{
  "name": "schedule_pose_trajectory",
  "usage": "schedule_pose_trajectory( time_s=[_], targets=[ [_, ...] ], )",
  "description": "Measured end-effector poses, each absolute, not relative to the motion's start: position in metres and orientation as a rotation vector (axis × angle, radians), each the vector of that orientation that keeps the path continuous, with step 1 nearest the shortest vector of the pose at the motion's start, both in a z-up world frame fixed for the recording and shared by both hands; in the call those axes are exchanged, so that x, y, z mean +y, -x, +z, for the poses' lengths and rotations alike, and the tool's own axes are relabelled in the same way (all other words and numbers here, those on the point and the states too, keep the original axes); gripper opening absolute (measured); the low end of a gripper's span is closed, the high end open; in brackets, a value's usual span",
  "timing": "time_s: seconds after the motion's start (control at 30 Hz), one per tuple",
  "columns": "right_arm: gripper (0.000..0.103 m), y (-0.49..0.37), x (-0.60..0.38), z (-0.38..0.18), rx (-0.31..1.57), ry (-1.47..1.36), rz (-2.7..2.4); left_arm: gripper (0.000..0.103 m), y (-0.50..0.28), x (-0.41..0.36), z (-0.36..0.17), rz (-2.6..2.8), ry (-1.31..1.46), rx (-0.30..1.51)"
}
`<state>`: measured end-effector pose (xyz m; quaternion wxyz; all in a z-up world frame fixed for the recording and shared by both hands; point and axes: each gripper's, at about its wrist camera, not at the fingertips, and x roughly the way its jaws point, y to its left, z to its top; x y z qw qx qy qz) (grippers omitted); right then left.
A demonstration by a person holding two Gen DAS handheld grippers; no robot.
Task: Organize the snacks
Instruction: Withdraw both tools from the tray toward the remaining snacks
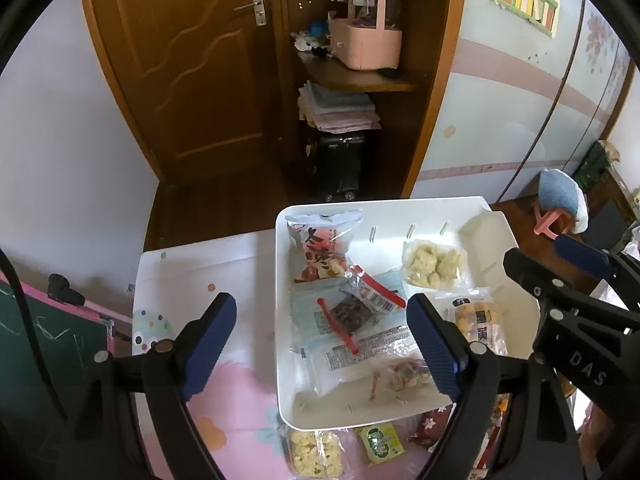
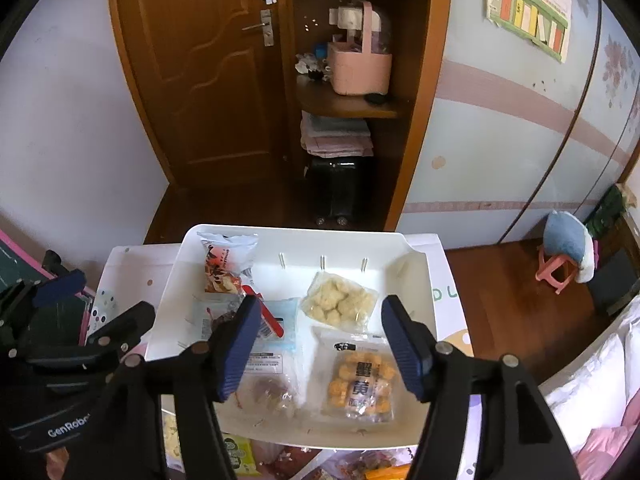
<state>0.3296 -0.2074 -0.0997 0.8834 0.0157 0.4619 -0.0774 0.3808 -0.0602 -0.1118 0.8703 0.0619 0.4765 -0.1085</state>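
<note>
A white tray (image 1: 472, 208) sits on a tabletop (image 1: 192, 272) covered in a pastel dotted and flowered cloth; inside the tray lie the snacks: a red-printed packet (image 2: 226, 262) at its far left corner, a clear bag of pale puffs (image 2: 338, 300) near its middle, an orange-snack packet (image 2: 360, 384) at its near right; more packets lie on the cloth just before the tray's near rim; beyond the tray stand a wooden door (image 2: 200, 80) and shelves holding a pink basket (image 2: 360, 68); right of the tray, a pink stool (image 2: 558, 270) on wooden floor; left gripper (image 1: 320, 340) and right gripper (image 2: 320, 348) both hover over the tray, fingers spread, holding nothing.
</note>
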Motion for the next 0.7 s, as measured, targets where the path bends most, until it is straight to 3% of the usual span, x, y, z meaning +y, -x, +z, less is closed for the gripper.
schedule_pose_trajectory(
  time_s=[0.7],
  targets=[
    [0.063,-0.311,-0.216,-0.101,0.998,-0.053,-0.14,0.086,-0.352,-0.069,-0.102,-0.214,-0.105,0.99]
  ],
)
